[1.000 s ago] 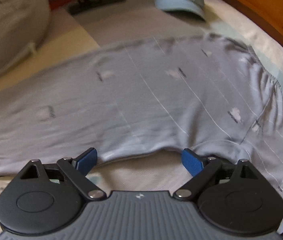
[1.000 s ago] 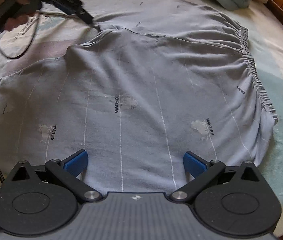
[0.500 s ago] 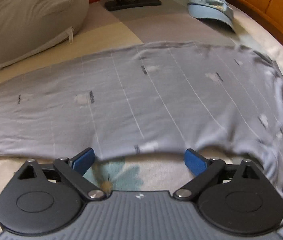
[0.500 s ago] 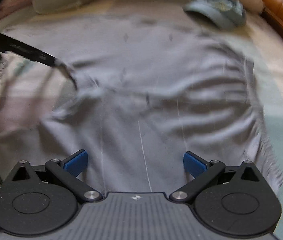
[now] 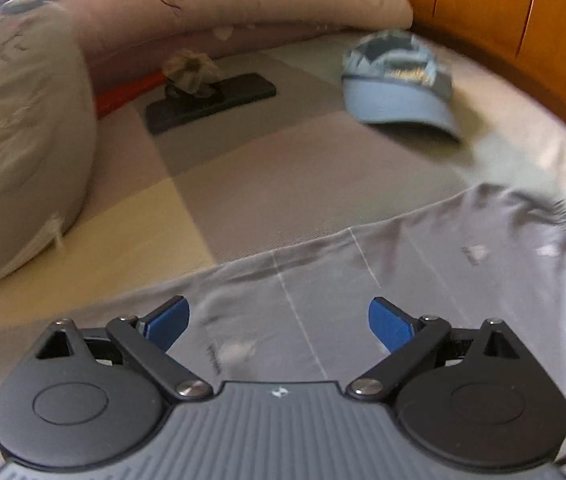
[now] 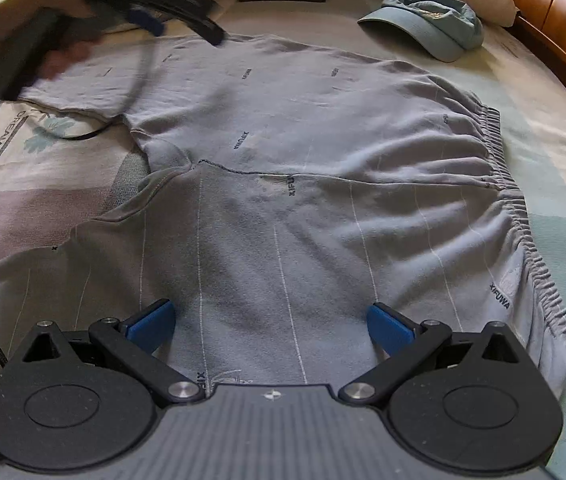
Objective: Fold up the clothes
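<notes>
Shorts (image 6: 303, 184), grey with thin pale stripes and small dark lettering, lie spread flat on the bed (image 6: 555, 184), the gathered waistband (image 6: 523, 216) toward the right side and the two legs reaching left. Above the near leg hovers the right gripper (image 6: 271, 322), its blue pads (image 6: 387, 326) wide apart and holding nothing. Over the far leg's edge hangs the left gripper (image 5: 279, 320), jaws likewise apart and empty; in the right wrist view it shows blurred at top left (image 6: 175, 20), with the person's hand (image 6: 43, 40) on its handle. Beyond the shorts a blue cap (image 6: 431, 24) rests on the bed, well apart from a black phone (image 5: 211, 102) with a small crumpled object on it. A pillow (image 5: 19, 140) sits at left.
</notes>
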